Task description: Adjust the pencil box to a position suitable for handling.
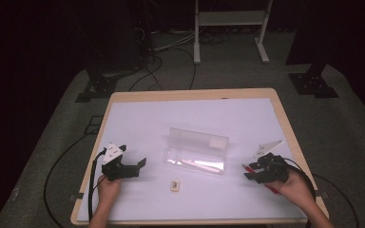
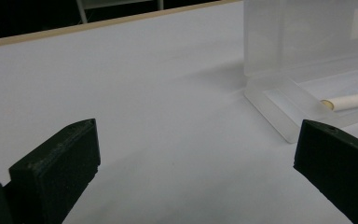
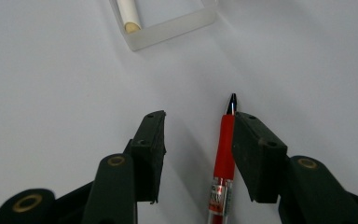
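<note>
Straddling red pen [image 3: 223, 154], right gripper [image 3: 198, 135] half open, empty; left gripper [image 2: 191, 163] wide, empty; off-centre pen may roll away.

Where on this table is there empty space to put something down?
The far half of the white mat, behind the clear case, is bare. Nearer, it is crowded: left gripper, small eraser, right gripper over a red pen.

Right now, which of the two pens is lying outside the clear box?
The red pen, lying on the table between the right gripper jaws; the white pen lies inside the clear box.
</note>
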{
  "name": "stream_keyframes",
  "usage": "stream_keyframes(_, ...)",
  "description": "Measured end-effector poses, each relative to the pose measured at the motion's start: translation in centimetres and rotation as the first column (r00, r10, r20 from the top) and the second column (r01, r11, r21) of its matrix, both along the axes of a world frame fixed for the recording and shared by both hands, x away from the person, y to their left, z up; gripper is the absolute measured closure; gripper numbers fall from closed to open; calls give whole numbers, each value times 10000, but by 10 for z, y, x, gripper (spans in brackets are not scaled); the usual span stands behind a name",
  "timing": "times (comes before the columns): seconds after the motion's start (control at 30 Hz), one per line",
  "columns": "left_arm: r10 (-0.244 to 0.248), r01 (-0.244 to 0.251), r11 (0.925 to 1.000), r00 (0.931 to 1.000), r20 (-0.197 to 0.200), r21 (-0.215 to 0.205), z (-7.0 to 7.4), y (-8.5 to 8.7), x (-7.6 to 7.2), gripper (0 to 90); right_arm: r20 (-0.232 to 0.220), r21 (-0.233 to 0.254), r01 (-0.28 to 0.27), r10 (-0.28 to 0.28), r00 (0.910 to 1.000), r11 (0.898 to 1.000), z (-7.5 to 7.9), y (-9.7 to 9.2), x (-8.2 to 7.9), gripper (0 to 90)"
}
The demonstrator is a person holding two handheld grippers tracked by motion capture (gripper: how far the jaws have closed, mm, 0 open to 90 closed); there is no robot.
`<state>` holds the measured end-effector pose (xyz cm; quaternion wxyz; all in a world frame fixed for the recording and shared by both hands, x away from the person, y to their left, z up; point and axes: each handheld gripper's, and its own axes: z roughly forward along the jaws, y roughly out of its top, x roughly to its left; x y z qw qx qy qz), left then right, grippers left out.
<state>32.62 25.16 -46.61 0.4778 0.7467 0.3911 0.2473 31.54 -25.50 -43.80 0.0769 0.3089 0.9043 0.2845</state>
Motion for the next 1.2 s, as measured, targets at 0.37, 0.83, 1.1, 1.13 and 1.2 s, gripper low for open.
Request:
stream_keyframes(0.37,12,-12,10000,10000,-5,-14,0,0,0,0,-151,-58,307,-308,9994,9995,-7,-13,-6,560)
stream_keyframes(0.83,13,-13,10000,10000,-3,-11,0,0,0,0,-244,-169,544,-548,9982,9984,-11,-23,-13,575)
stream_keyframes(1.1,26,-26,10000,10000,-3,-31,0,0,0,0,-297,-383,706,-717,9970,9968,-15,-26,-15,611)
stream_keyframes(1.13,28,-28,10000,10000,4,-35,0,0,0,0,-301,-388,726,-738,9968,9966,-15,-26,-15,616)
stream_keyframes(1.2,33,-33,10000,10000,1,-41,0,0,0,0,-279,-446,746,-759,9967,9962,-16,-26,-15,634)
